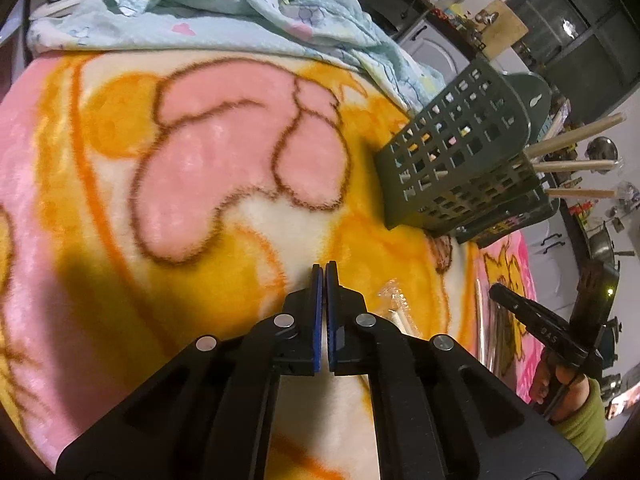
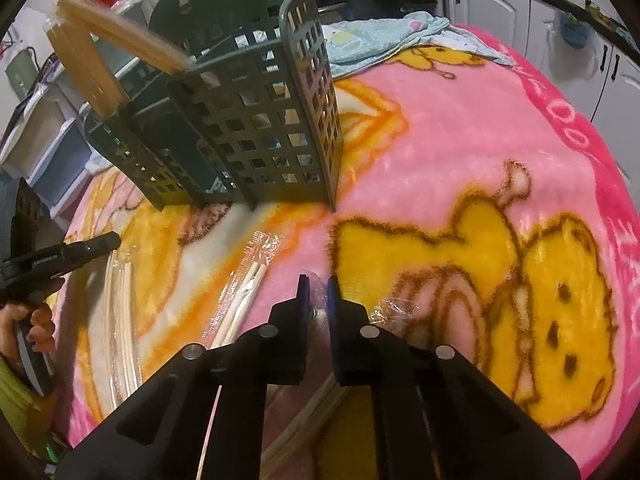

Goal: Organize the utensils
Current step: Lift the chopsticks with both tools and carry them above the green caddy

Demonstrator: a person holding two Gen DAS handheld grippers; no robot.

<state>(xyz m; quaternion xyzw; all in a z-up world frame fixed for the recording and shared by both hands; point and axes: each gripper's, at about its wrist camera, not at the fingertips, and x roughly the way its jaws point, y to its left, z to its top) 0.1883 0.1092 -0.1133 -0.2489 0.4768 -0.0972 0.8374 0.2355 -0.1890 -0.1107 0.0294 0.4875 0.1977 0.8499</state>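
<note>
Wrapped chopsticks point(image 2: 244, 300) lie on the blanket point(image 2: 460, 152) just before the gray holder point(image 2: 256, 136), within reach; right tool point(image 2: 316, 280) is slightly parted over crinkled wrap, left tool point(image 1: 324, 268) closed, empty.

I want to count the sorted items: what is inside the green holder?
Several wooden chopsticks stick out of the green holder, some in clear wrap. Their lower ends are hidden behind the lattice walls, so an exact count and anything lying at the bottom cannot be seen.
</note>
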